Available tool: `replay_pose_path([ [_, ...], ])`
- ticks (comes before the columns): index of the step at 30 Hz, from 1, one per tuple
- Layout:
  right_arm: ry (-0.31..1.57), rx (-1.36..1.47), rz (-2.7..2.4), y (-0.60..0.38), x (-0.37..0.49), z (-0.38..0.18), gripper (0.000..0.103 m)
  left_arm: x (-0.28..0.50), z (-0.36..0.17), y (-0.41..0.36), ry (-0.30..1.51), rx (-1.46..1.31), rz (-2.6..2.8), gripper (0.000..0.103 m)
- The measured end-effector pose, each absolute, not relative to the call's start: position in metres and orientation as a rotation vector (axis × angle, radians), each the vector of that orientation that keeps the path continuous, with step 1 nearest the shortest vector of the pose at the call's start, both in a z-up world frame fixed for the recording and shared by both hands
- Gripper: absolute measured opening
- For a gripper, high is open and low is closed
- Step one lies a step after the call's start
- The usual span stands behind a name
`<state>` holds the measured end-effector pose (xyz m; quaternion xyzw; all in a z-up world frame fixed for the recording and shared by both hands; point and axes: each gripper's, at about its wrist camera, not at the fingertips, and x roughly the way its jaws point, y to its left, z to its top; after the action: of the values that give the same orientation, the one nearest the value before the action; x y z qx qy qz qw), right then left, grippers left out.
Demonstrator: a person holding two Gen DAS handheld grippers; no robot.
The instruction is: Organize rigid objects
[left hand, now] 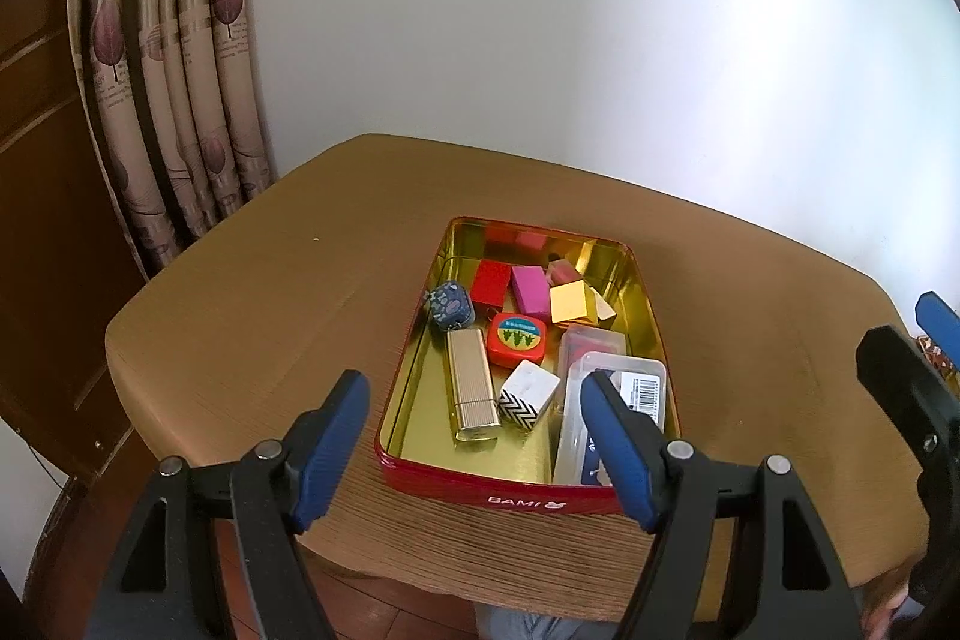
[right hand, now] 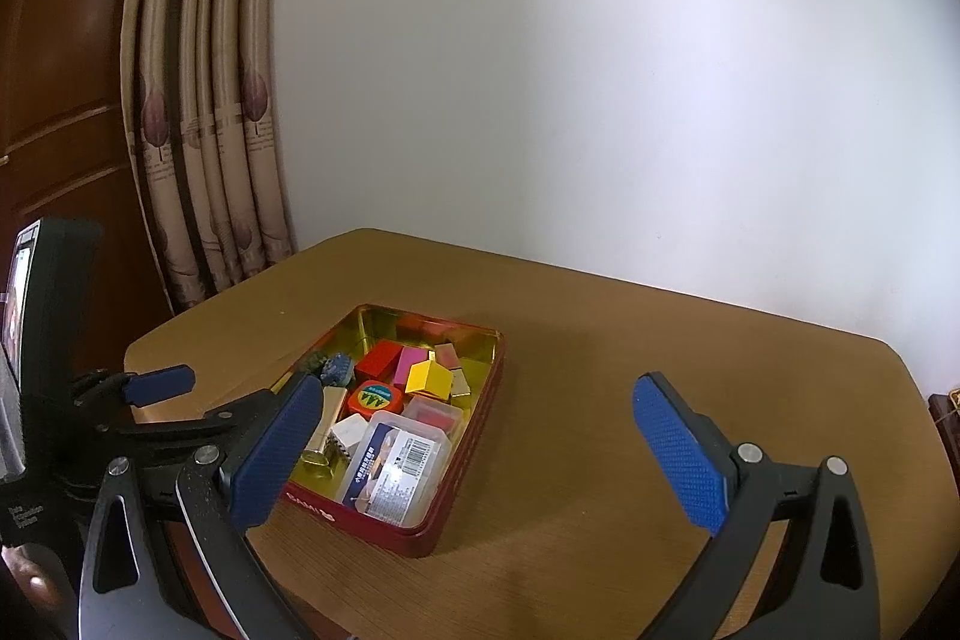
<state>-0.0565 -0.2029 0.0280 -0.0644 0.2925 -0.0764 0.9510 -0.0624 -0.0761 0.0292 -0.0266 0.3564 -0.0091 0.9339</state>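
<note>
Grippers come first, nearest me: the left gripper (left hand: 480, 436) hovers with jaws wide over the near end of the red tin (left hand: 651, 334), holding nothing; the right gripper (right hand: 480, 451) gapes just as wide over bare table (right hand: 660, 370), right of the tin. Inside lie a clear plastic case (right hand: 399, 466), gold lighter (left hand: 473, 383) and orange tape measure (left hand: 517, 337). Only the right view shows the tin's outer right wall. Farthest, curtains (left hand: 180, 100) hang left.
</note>
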Motion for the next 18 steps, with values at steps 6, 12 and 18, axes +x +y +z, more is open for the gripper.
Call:
replay_pose_path([
  [6,0.593,-0.136,-0.152,-0.2021,-0.0567,0.0286,0.103,-0.0618,0.0287,-0.0762,0.730,-0.047,-0.022,0.075],
  [12,0.594,-0.133,-0.152,-0.2026,-0.0568,0.0279,0.103,-0.0602,0.0262,-0.0771,0.735,-0.041,-0.028,0.075],
  [18,0.600,-0.137,-0.153,-0.2015,-0.0574,0.0261,0.103,-0.0598,0.0245,-0.0804,0.735,-0.029,-0.030,0.075],
])
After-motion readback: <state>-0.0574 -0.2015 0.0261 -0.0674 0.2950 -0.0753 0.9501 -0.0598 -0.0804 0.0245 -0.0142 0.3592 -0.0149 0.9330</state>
